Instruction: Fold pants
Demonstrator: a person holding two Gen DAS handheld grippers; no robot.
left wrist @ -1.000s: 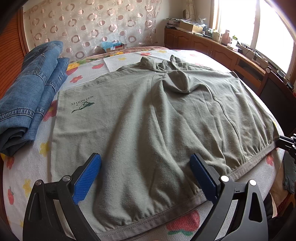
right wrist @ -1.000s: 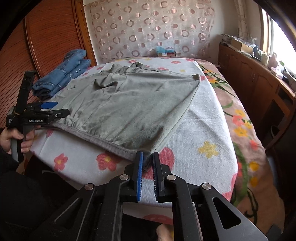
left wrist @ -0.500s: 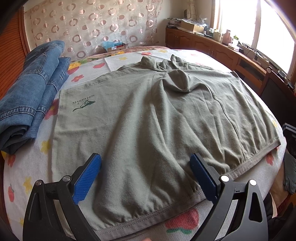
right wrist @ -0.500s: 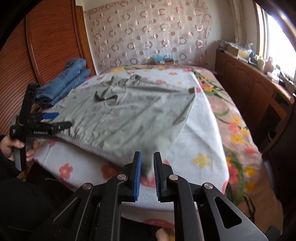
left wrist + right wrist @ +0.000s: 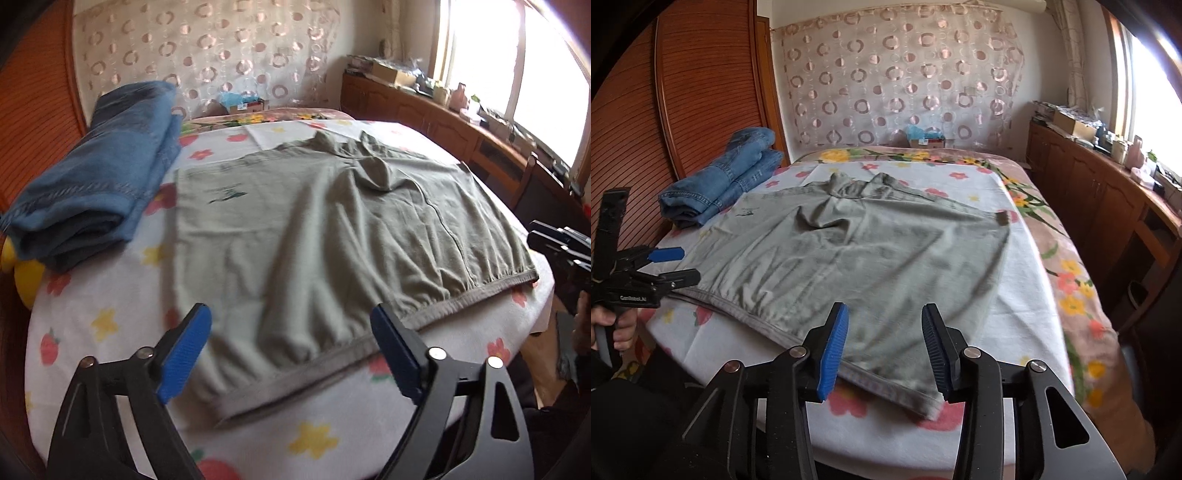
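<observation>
On the flowered bed (image 5: 1015, 332) the grey pants (image 5: 868, 254) lie waistband toward me; my right gripper (image 5: 885, 347) (wide, empty) straddles its near corner, my left gripper (image 5: 291, 350) equally wide.

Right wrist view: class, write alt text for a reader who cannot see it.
Grey-green pants lie spread flat on a flowered bed, with the open right hand-held gripper over their near hem. The left hand-held gripper waits open at the left edge; folded jeans sit behind.
</observation>
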